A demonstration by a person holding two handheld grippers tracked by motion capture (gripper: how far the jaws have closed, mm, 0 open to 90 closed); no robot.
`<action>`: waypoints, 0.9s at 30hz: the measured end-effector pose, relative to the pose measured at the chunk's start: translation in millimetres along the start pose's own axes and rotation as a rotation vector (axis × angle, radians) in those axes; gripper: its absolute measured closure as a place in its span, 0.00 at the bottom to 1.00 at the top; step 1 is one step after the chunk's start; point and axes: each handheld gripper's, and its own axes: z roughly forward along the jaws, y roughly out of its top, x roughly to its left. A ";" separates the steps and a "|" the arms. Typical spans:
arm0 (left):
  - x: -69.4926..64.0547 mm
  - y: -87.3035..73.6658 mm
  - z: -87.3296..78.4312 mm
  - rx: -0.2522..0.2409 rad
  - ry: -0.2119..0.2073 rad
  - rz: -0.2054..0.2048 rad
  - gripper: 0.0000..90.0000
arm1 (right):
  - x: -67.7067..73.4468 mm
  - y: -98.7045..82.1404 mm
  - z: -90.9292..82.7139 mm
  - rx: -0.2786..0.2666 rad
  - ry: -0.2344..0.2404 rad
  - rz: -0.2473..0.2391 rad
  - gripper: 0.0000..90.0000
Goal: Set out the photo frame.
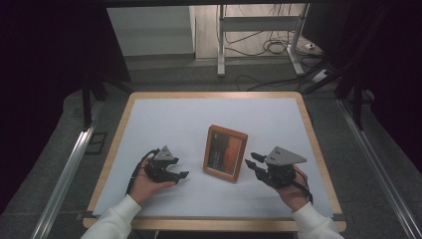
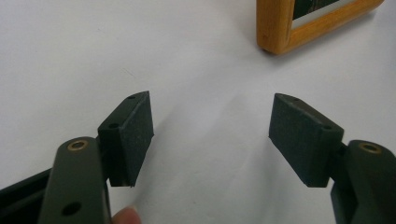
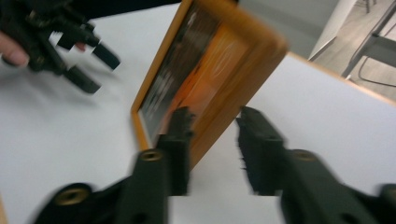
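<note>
In the high view, one wooden picture frame [image 1: 225, 153] is seen standing upright near the middle of the white counter [image 1: 164, 119], between two hand-held grippers: the left hand-held gripper [image 1: 182, 175] is held apart, well to its left, and the right hand-held gripper [image 1: 251, 163] just beside its right edge. In the left gripper view, two pads [image 2: 133, 133] stand wide apart over bare counter, one frame corner beyond. In the right gripper view, blurred jaws straddle the frame's edge with a gap visible, not clamped.

A rectangular picture frame of orange-brown wood [image 1: 225, 153] stands upright and slightly tilted near the middle of the white table surface, its dark-and-orange picture facing the person.
</note>
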 end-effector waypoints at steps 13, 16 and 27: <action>-0.2 -0.4 -0.5 -0.003 -0.002 -0.002 0.34 | 39.7 -17.2 39.7 0.132 0.143 -0.074 0.99; -0.2 -0.5 -0.5 -0.001 -0.004 -0.002 0.34 | 43.1 -21.2 50.0 0.166 0.155 -0.078 0.99; -0.4 -0.7 -0.8 -0.004 -0.004 0.000 0.34 | 32.5 -41.4 68.1 0.252 0.150 -0.052 0.99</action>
